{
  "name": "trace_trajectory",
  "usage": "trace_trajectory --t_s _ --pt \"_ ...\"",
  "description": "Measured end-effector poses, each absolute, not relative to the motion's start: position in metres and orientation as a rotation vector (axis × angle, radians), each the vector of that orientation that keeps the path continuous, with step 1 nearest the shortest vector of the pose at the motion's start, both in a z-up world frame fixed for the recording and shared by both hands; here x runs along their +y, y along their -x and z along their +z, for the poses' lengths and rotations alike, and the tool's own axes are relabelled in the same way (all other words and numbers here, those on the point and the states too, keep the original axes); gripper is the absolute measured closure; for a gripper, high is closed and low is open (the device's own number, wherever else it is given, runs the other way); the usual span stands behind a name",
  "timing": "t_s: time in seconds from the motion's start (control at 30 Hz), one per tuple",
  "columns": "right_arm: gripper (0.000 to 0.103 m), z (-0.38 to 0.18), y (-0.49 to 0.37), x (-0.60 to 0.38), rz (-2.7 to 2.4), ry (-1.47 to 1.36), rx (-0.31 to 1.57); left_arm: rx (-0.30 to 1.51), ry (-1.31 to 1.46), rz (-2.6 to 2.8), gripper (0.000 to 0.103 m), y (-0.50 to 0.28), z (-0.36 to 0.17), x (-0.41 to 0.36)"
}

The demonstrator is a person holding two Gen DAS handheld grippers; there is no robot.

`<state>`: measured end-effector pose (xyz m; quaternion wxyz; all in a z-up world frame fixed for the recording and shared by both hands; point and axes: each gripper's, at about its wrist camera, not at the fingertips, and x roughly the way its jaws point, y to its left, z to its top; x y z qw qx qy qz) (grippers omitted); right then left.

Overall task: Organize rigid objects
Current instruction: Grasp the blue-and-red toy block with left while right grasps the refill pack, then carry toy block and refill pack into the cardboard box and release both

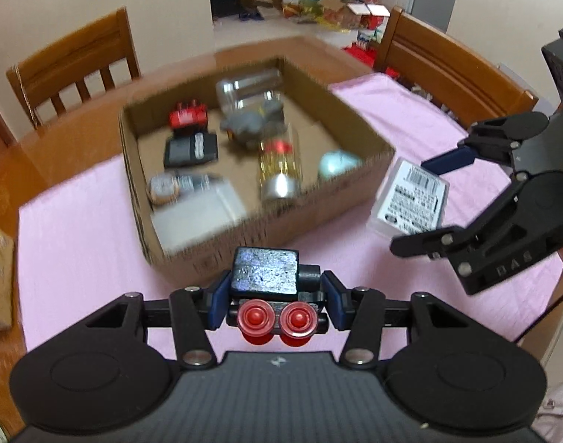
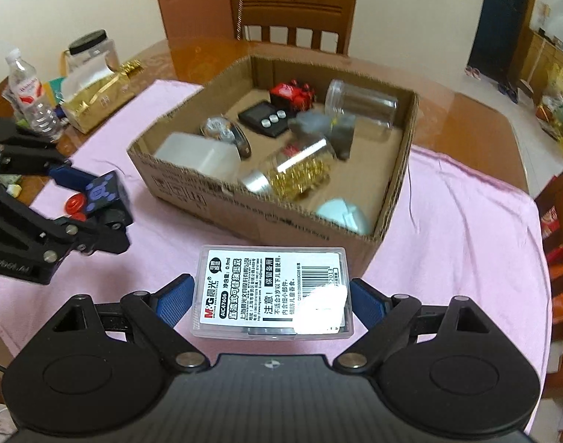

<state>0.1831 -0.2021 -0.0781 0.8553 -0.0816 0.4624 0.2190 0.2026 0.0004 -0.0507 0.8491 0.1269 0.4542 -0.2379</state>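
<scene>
Left gripper (image 1: pixel 273 304) pinches a small black toy car (image 1: pixel 270 288) with red wheels, bottom centre of frame; right gripper (image 2: pixel 268 304) clamps a clear labelled case (image 2: pixel 273 293). I carry both over the cardboard box (image 2: pixel 281 217) rim (front wall close), dropping into bare floor.

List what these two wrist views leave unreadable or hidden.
- Left wrist view: motion blur smears the cardboard box contents; labels unreadable.
- Left wrist view: the toy car underside hides behind the jaws.
- Right wrist view: glare whites out part of the plastic case label.
</scene>
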Motion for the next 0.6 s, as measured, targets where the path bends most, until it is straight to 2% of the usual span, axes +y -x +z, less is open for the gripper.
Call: trace_trajectory --t_s 0.3,0.6 --pt "0.011 -0.049 -0.205 -0.207 0.496 0.187 0.892 0.849 -0.272 -0.466 0.053 -0.258 -0.026 -0.013" --pt "0.011 -0.045 -0.239 -0.207 0.491 0.179 0.868 0.890 -0.267 -0.394 0.052 -0.325 -0.060 -0.024"
